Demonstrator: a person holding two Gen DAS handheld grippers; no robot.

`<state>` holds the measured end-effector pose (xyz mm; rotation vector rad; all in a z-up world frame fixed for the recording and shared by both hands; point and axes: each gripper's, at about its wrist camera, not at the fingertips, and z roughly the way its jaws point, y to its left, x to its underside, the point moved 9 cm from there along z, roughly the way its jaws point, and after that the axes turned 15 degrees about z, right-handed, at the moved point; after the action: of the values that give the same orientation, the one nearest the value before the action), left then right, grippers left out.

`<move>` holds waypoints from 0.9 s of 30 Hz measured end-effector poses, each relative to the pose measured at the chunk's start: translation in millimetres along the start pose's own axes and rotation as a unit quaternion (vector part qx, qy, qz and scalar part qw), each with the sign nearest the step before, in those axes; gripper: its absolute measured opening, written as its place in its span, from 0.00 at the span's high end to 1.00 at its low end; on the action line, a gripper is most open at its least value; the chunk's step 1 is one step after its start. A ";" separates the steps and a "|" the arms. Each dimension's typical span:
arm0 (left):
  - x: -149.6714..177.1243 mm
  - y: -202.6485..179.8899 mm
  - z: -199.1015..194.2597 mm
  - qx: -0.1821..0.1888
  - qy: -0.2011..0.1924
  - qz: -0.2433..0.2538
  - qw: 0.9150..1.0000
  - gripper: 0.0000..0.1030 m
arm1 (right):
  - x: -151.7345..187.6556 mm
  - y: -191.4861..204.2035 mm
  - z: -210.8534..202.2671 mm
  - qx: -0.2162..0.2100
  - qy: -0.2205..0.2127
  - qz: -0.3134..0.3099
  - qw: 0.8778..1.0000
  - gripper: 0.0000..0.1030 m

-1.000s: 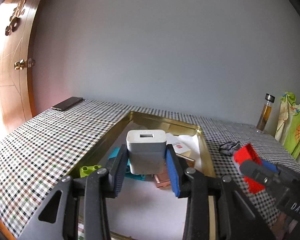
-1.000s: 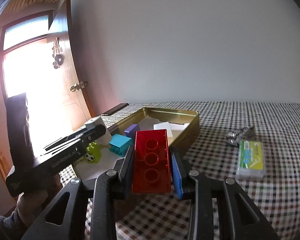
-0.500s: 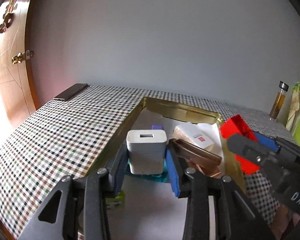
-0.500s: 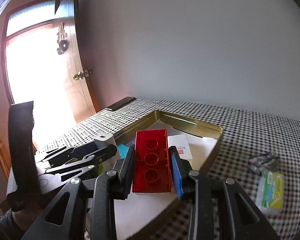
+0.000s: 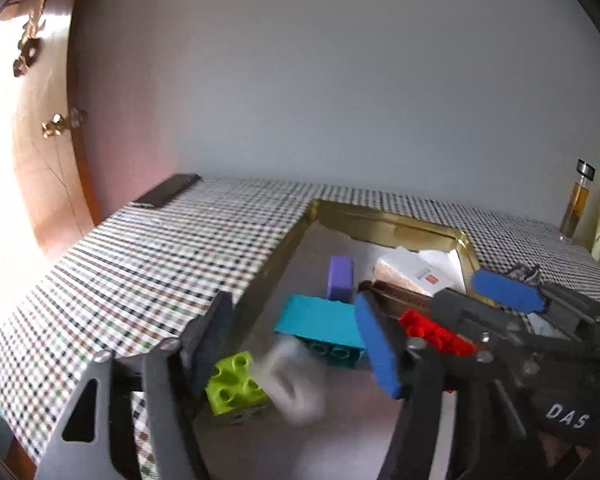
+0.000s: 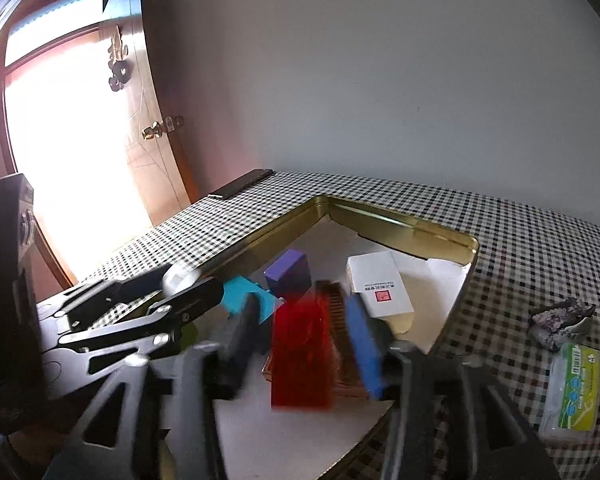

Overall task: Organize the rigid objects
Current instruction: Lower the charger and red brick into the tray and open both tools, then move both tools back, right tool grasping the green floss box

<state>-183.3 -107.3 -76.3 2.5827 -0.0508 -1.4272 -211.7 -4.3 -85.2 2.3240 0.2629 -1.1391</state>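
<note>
The left gripper stands with its jaws parted, having just been opening; the white charger is a blur between them, touching neither pad, just beside the green block. The right gripper has likewise just been opening, and the red block sits loose and blurred between its spread jaws, above the white floor of the gold tin. The left view alone shows the green block and a bottle at the far edge of the checked table; the right view alone shows a green-labelled clear case and a crumpled dark thing outside the tin. Inside the tin lie a teal block, a purple block, a brown comb and a white carton.
</note>
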 end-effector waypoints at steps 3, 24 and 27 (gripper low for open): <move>-2.2 3.2 -4.5 -0.006 -0.007 -0.010 1.000 0.10 | -4.2 -5.8 -9.9 -0.002 -0.013 0.009 1.000 0.38; -41.3 -112.2 -17.6 0.052 -0.033 0.044 0.997 0.01 | -9.2 -173.3 -49.6 0.207 0.038 0.108 0.972 0.33; -45.7 -118.9 -15.2 0.057 -0.028 0.045 0.997 0.01 | -8.3 -192.5 -43.0 0.231 0.073 0.119 0.963 0.33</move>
<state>-202.3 17.2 -52.0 2.5930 -0.2600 -1.5054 -263.5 180.9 -129.7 2.7556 -0.2558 -0.9868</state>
